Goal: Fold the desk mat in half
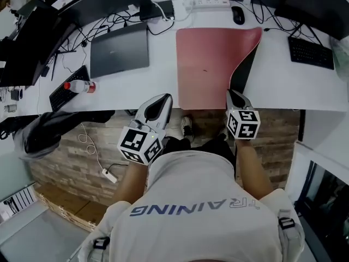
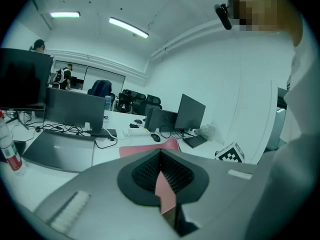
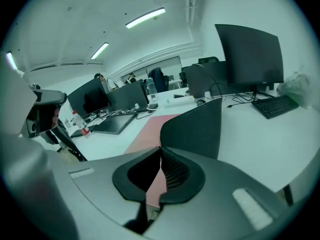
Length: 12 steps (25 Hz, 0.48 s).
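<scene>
The pink desk mat (image 1: 207, 64) lies on the white desk (image 1: 136, 86), running from the near edge toward the back. Its near right corner is lifted and curled, showing the black underside (image 1: 246, 70). My right gripper (image 1: 232, 93) is shut on that raised corner; in the right gripper view the dark flap (image 3: 195, 129) stands up past the jaws (image 3: 160, 149). My left gripper (image 1: 165, 98) sits at the mat's near left corner, jaws closed on a pink strip of mat (image 2: 167, 191). The mat (image 2: 145, 150) lies flat beyond it.
A closed grey laptop (image 1: 120, 51) lies left of the mat, with a red-capped bottle (image 1: 79, 86) and a keyboard (image 1: 68, 89) further left. A black keyboard (image 1: 311, 52) sits to the right. A mouse (image 1: 238, 15) and power strip (image 1: 207, 3) lie behind the mat.
</scene>
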### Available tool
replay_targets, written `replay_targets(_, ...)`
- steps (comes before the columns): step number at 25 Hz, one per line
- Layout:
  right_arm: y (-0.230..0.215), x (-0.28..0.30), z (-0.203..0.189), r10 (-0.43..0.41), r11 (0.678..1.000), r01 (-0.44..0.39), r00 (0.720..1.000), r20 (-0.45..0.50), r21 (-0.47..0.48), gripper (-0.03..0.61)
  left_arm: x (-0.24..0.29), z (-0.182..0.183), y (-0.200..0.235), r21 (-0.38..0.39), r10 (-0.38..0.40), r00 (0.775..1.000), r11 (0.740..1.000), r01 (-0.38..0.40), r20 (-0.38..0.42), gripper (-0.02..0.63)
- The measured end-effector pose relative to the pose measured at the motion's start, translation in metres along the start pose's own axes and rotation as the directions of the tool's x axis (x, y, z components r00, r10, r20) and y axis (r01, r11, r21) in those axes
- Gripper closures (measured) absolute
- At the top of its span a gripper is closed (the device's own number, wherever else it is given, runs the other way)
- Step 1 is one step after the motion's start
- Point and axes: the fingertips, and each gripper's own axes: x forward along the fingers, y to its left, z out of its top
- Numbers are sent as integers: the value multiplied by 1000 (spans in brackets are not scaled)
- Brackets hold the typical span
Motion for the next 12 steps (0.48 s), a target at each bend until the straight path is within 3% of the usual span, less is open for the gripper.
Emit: replay_targets(12, 112, 53, -14, 206, 966, -229, 963, -175, -123, 555, -47, 3, 51, -59, 95, 994, 994, -92, 55, 614)
